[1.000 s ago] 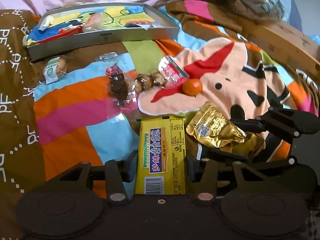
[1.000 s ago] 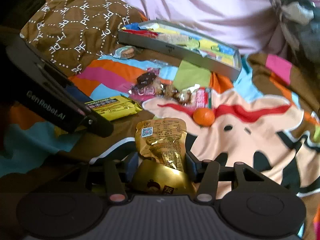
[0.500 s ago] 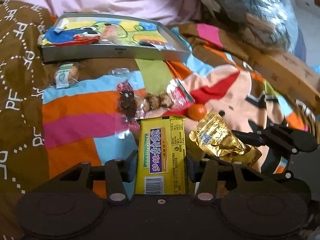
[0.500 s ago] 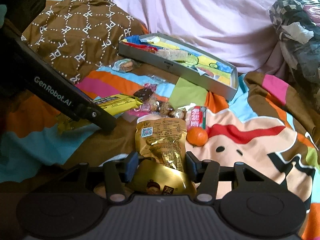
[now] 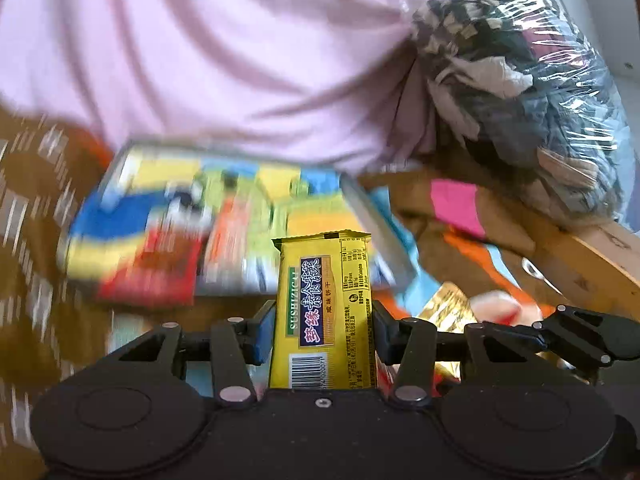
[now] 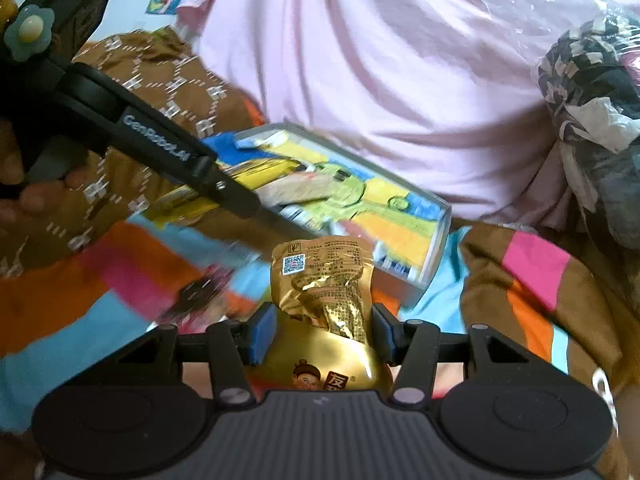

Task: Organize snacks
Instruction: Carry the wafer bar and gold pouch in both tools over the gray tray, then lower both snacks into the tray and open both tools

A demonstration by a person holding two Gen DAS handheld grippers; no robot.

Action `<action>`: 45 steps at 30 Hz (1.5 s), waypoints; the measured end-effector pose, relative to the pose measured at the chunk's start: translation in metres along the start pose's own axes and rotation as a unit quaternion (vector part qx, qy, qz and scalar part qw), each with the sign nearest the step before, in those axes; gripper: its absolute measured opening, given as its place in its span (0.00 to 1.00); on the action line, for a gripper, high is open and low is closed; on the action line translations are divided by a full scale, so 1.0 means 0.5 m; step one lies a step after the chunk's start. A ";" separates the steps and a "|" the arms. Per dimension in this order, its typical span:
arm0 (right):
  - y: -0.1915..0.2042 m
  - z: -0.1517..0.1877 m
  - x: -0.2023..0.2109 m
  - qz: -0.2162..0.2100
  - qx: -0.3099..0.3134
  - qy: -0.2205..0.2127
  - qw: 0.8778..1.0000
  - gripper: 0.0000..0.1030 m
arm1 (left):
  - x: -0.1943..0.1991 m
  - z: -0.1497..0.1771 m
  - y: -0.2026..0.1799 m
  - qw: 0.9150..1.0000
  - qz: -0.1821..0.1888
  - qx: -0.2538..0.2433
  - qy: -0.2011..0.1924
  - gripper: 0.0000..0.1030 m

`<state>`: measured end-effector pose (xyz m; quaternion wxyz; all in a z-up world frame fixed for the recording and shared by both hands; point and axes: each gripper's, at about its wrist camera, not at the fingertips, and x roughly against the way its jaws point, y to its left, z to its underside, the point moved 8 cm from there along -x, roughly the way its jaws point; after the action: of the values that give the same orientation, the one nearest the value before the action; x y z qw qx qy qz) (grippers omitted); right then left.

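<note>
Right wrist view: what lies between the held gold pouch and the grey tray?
Only bare quilt separates gold pouch from grey tray; motion-blurred.

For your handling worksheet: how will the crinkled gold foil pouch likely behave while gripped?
The gold foil pouch looks crumpled, so it probably flexes and sags. Its glossy foil may slip between the right gripper pads. It probably weighs little.

Yellow pack [image 5: 324, 312] reads "SUSHIZICAI" plus Chinese characters and a barcode ending "020071", left tool [image 6: 160, 140] arm says "GenRobot.AI", gold pouch [image 6: 324, 284] carries a QR code and fine print too small to read.
</note>
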<state>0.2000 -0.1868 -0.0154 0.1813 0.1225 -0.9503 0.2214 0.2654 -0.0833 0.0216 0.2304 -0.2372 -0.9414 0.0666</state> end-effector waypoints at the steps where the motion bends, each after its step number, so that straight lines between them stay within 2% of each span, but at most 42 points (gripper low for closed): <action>1: -0.015 -0.010 -0.016 -0.001 -0.004 0.000 1.000 0.55 | -0.017 -0.023 -0.002 1.000 -0.004 -0.013 -0.004 0.48; 5: -0.069 -0.052 -0.084 -0.004 -0.039 0.004 0.999 0.55 | -0.091 -0.101 0.008 0.999 -0.012 -0.028 -0.009 0.48; 12: -0.162 -0.117 -0.187 0.025 -0.108 0.003 0.994 0.55 | -0.194 -0.157 0.042 0.999 -0.037 0.003 0.004 0.48; 19: -0.199 -0.101 -0.266 0.028 -0.153 0.035 0.987 0.55 | -0.261 -0.139 0.050 0.998 -0.048 0.007 0.034 0.48; 24: -0.202 -0.071 -0.289 0.026 -0.161 0.054 0.985 0.55 | -0.280 -0.114 0.045 0.998 -0.047 -0.008 0.048 0.48; 31: -0.201 -0.056 -0.298 0.022 -0.167 0.060 0.984 0.56 | -0.296 -0.103 0.050 0.997 -0.051 -0.003 0.062 0.49; 34: -0.201 -0.058 -0.294 0.022 -0.170 0.057 0.984 0.58 | -0.295 -0.105 0.046 0.997 -0.049 -0.007 0.066 0.55; 36: -0.204 -0.061 -0.289 0.023 -0.170 0.050 0.984 0.66 | -0.289 -0.111 0.041 0.997 -0.043 -0.012 0.063 0.63; 40: -0.210 -0.069 -0.268 0.025 -0.171 0.032 0.984 0.75 | -0.270 -0.126 0.037 0.998 -0.045 -0.008 0.050 0.70; 42: -0.214 -0.075 -0.252 0.029 -0.170 0.019 0.985 0.82 | -0.255 -0.134 0.037 0.998 -0.047 -0.005 0.040 0.79; 44: -0.215 -0.079 -0.231 0.032 -0.166 0.005 0.986 0.85 | -0.236 -0.140 0.035 0.998 -0.052 -0.004 0.026 0.82; 45: -0.216 -0.080 -0.222 0.035 -0.165 0.000 0.986 0.87 | -0.226 -0.143 0.034 0.998 -0.054 -0.005 0.020 0.87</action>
<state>0.3457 -0.2453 0.0142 0.1910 0.0577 -0.9775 0.0678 0.3939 -0.1212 0.0354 0.2518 -0.1885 -0.9482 0.0449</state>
